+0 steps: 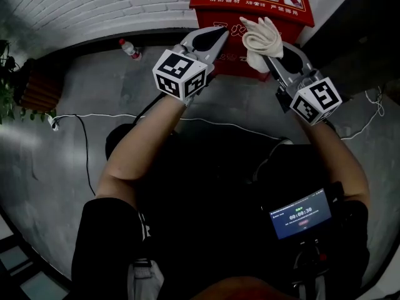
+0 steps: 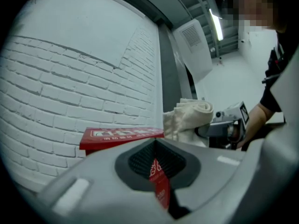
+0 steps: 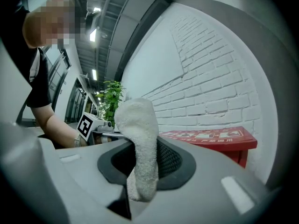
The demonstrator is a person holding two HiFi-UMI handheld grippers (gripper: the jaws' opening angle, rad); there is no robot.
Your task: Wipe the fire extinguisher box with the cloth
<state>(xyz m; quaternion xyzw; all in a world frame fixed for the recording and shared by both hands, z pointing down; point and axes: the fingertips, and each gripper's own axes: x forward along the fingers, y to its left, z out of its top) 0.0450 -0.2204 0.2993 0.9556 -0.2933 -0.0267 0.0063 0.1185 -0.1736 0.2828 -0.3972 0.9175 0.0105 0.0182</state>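
Right gripper (image 1: pixel 267 54) clamps cream cloth (image 1: pixel 261 37), upper centre, over red fire extinguisher box (image 1: pixel 250 6); left gripper (image 1: pixel 220 35) jaws closed to slit, nothing held.

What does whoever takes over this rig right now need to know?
Left tongs: tips together, nothing held, pointed at the fire extinguisher box.
Right tongs: shut on the cloth, which bunches up above them.
Box: red, on the floor against the white brick wall, just ahead of both grippers.
Done: cloth is in hand and brought up to the box; contact cannot be told.
Left: wipe the box's top and front with the cloth.
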